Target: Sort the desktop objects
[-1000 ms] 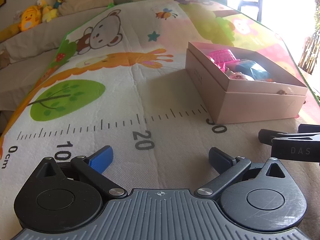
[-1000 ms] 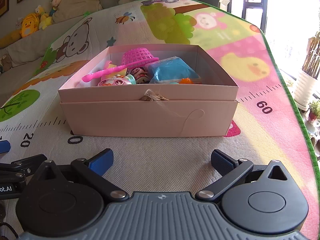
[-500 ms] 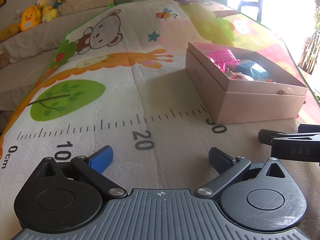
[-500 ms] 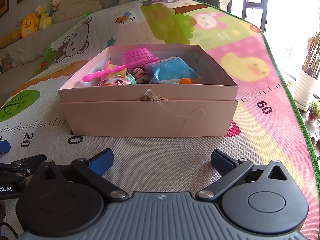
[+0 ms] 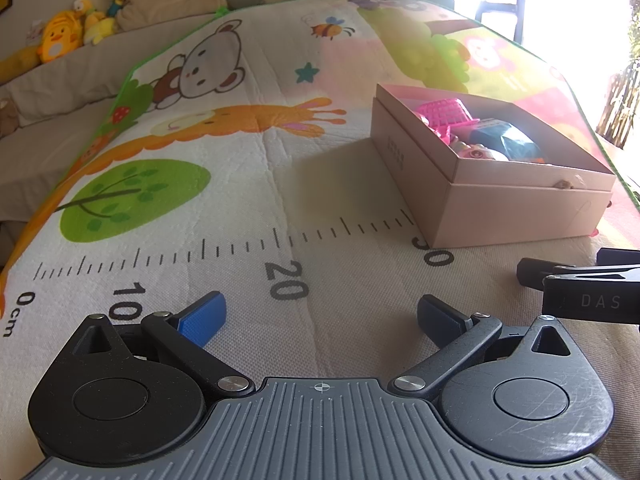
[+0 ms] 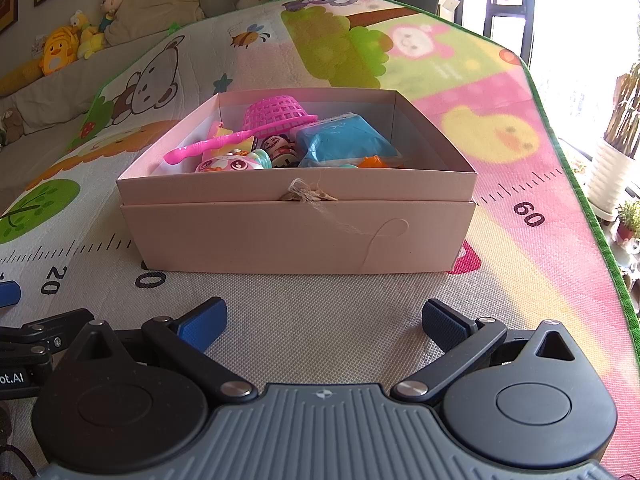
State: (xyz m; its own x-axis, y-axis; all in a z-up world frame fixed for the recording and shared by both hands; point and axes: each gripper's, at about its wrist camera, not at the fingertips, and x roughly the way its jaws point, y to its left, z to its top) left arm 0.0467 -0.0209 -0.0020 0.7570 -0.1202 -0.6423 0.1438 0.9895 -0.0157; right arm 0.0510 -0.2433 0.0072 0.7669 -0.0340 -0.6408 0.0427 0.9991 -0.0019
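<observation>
My left gripper (image 5: 322, 314) sat low over the colourful cartoon play mat (image 5: 248, 184), fingers spread wide, nothing between them. Its blue-padded fingertips (image 5: 204, 314) hung just above the printed ruler strip, between the 10 and 30 marks. My right gripper (image 6: 324, 322) was likewise released and empty, pointed straight at the pale pink cardboard box (image 6: 296, 236), with a strip of bare mat between.

The box sat on the mat at the 30 mark, lid off, a frayed bit of twine (image 6: 308, 194) on its front rim. Inside it I saw a pink plastic mesh basket (image 6: 276, 114) tipped on its side at the back, a pink plastic spoon (image 6: 208, 148) lying across the left part, a blue plastic packet (image 6: 346, 142) on the right, a round pink-and-white cartoon toy (image 6: 230, 164) at front left, and a small orange piece (image 6: 372, 161) at front right. Other bits were too hidden to tell.

In the left view the right gripper's black arm showed at the right edge. Plush toys (image 6: 60, 48) lined a sofa behind the mat.
</observation>
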